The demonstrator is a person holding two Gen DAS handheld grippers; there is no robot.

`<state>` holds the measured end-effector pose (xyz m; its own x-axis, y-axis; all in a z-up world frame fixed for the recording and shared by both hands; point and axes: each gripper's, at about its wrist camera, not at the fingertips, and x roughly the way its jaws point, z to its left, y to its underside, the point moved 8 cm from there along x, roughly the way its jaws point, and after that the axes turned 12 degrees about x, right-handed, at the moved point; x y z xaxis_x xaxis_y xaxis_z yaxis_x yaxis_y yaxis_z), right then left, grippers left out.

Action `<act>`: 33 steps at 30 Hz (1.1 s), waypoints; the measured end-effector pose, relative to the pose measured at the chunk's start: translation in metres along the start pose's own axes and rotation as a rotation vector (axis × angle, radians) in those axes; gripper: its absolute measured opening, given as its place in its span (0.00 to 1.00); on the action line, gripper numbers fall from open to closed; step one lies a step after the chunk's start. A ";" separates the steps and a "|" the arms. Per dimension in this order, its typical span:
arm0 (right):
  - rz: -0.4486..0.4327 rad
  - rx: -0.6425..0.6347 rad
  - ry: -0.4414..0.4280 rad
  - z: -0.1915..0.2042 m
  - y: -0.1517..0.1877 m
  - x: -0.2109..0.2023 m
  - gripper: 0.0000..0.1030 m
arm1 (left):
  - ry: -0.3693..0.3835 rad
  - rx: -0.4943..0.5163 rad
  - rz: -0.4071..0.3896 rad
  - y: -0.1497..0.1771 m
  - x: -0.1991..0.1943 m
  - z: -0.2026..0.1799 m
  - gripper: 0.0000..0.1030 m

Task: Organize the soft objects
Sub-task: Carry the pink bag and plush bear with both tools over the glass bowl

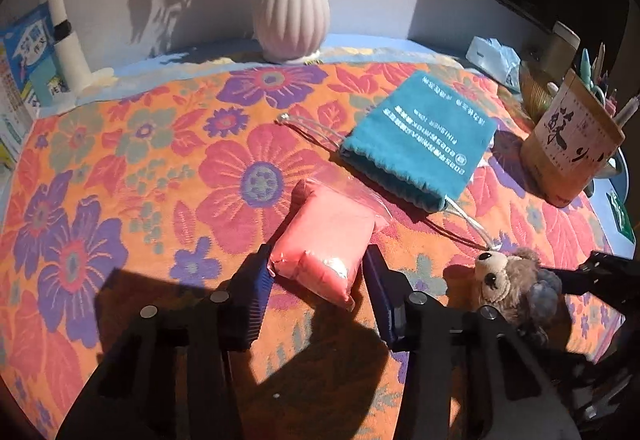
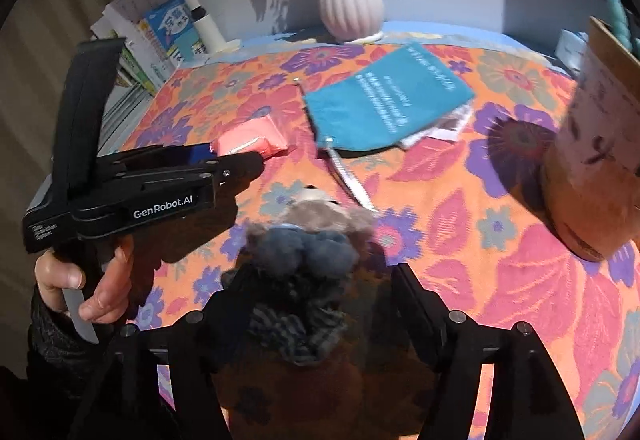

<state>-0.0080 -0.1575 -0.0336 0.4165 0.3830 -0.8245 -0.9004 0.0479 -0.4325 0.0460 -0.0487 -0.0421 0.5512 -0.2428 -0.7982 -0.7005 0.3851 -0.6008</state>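
The counter [image 1: 120,160] is covered with a flowered cloth. On it lies a teal drawstring pouch [image 1: 416,136], flat, with its mouth toward the camera. Just before the mouth lies the pink soft packet [image 1: 324,240]; its long axis points away from the left hand-held gripper [image 1: 318,272], whose wide-open jaws stand on both sides of the near end, not yet squeezing. To the right, the plush toy [image 2: 304,240] lies between the open jaws of the right hand-held gripper [image 2: 316,280]; I cannot tell if they touch it.
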 end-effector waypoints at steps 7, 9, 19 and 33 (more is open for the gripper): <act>-0.035 -0.068 0.079 0.031 0.006 0.015 0.35 | -0.009 -0.003 -0.060 -0.006 -0.034 -0.007 0.41; -0.032 -0.081 0.043 0.037 0.009 0.010 0.26 | -0.005 0.005 -0.076 -0.009 -0.043 -0.012 0.41; -0.146 0.001 0.024 0.008 0.013 -0.060 0.26 | 0.035 0.099 -0.164 -0.026 -0.086 -0.066 0.41; -0.351 0.208 0.079 -0.093 0.014 -0.176 0.26 | 0.206 0.270 -0.222 -0.044 -0.104 -0.212 0.41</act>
<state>-0.0819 -0.3103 0.0712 0.7039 0.2384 -0.6691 -0.7048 0.3514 -0.6163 -0.0764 -0.2296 0.0580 0.5539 -0.5094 -0.6586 -0.4153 0.5166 -0.7488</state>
